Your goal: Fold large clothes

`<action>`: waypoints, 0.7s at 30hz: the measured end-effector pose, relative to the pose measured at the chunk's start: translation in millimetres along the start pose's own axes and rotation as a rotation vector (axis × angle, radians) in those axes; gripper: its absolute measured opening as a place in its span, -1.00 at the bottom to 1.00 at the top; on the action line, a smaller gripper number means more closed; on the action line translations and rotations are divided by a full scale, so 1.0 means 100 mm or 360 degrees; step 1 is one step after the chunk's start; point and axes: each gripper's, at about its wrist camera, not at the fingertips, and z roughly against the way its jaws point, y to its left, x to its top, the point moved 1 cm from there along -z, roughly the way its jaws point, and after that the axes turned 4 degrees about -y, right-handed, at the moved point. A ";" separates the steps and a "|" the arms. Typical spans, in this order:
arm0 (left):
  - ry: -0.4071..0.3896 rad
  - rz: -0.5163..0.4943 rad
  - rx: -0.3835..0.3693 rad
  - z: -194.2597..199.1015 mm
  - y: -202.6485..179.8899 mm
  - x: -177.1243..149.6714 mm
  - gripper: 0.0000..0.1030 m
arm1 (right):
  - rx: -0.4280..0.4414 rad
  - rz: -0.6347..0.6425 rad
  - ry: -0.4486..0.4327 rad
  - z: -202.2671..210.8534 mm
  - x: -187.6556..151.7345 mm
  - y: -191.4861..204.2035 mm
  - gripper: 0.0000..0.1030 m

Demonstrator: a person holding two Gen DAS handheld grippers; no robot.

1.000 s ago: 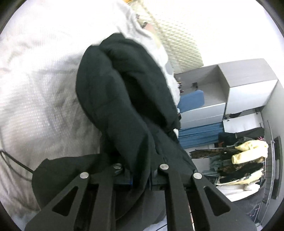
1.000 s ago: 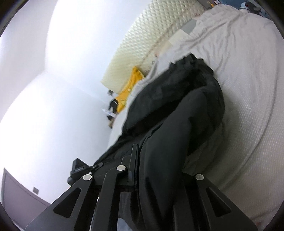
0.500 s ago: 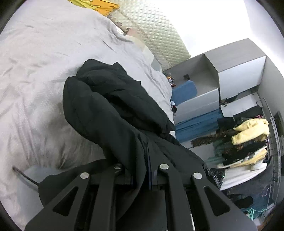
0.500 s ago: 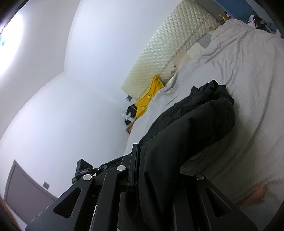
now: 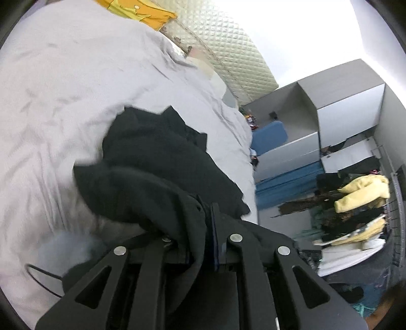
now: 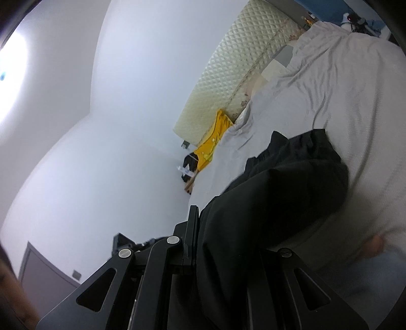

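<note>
Both grippers, the left gripper [image 5: 203, 228] and the right gripper [image 6: 200, 238], pinch the black jacket [image 5: 162, 162] with their fingers. It hangs onto the grey bed [image 5: 63, 88]. Shelves [image 5: 317, 121] and a clothes rack [image 5: 355, 203] fill the frame's right.

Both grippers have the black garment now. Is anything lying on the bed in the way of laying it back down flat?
Nothing visible does. The grey sheet around the black garment is bare; the yellow item lies far off by the headboard. Left gripper and right gripper are both clamped on it.
</note>
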 end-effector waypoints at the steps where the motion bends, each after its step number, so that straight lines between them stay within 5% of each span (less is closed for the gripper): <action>1: -0.0017 0.0018 0.0034 -0.06 0.01 0.10 -0.75 | -0.0004 -0.0033 -0.0013 -0.07 0.08 -0.04 -0.81; 6: -0.0066 -0.0011 0.0185 -0.40 -0.06 0.48 -0.73 | -0.0013 -0.0113 -0.0029 -0.41 0.47 -0.15 -0.80; 12: -0.0125 -0.0049 0.0401 -0.95 -0.25 0.95 -0.70 | -0.0241 -0.0102 -0.0060 -0.97 1.02 -0.32 -0.80; 21: -0.0080 -0.0220 0.0710 -1.62 -0.37 1.31 -0.58 | -0.0458 -0.0380 -0.0053 -1.53 1.54 -1.08 -0.80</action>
